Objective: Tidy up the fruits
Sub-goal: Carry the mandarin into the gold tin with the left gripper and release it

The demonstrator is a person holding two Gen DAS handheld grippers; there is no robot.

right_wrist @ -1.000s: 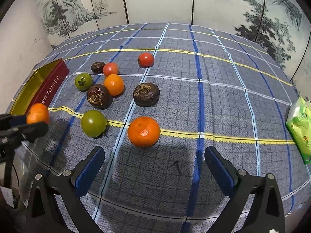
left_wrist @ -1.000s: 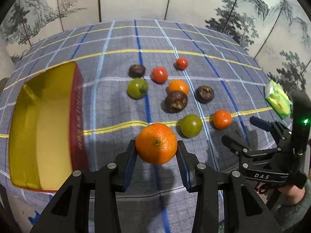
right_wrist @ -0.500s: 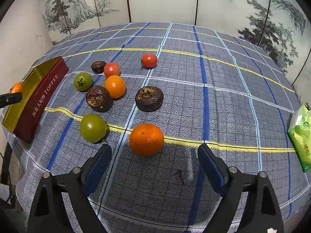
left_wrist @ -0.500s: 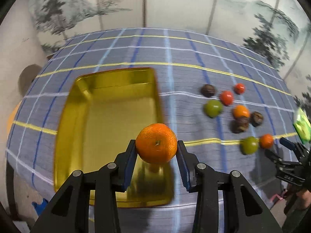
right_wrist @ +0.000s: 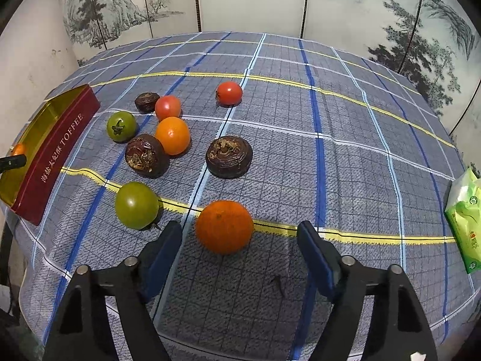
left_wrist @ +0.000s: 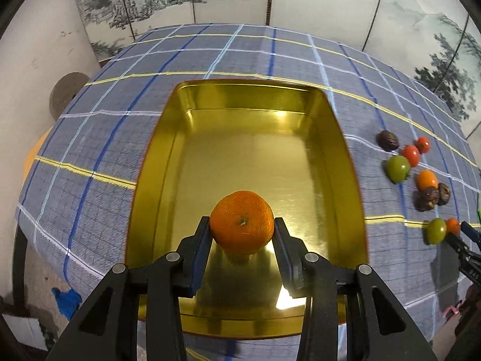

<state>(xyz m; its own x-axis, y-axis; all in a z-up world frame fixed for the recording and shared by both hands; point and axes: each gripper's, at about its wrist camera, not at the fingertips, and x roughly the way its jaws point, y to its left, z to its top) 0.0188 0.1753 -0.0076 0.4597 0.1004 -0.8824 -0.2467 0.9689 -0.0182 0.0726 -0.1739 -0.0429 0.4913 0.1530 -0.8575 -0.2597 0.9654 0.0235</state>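
Note:
My left gripper [left_wrist: 242,234] is shut on a mandarin [left_wrist: 242,221] and holds it above the near part of the gold-lined tin [left_wrist: 246,162], which has nothing else in it. In the right wrist view the same tin [right_wrist: 57,153] shows its red TOFFEE side at the far left. My right gripper [right_wrist: 239,240] hangs over a second mandarin [right_wrist: 224,226] on the cloth; its jaws are closing, with gaps still on both sides of the fruit. Beyond lie two green tomatoes [right_wrist: 136,204], an orange tomato [right_wrist: 173,135], red tomatoes [right_wrist: 229,92] and dark brown fruits [right_wrist: 229,156].
A green packet [right_wrist: 464,219] lies at the table's right edge. The plaid cloth [right_wrist: 345,120] covers a round table that drops off near the tin's left side. A painted folding screen [right_wrist: 255,0] stands behind the table.
My left gripper has carried its mandarin leftward from the fruit cluster to over the tin. The right gripper's jaws have narrowed around the mandarin on the cloth.

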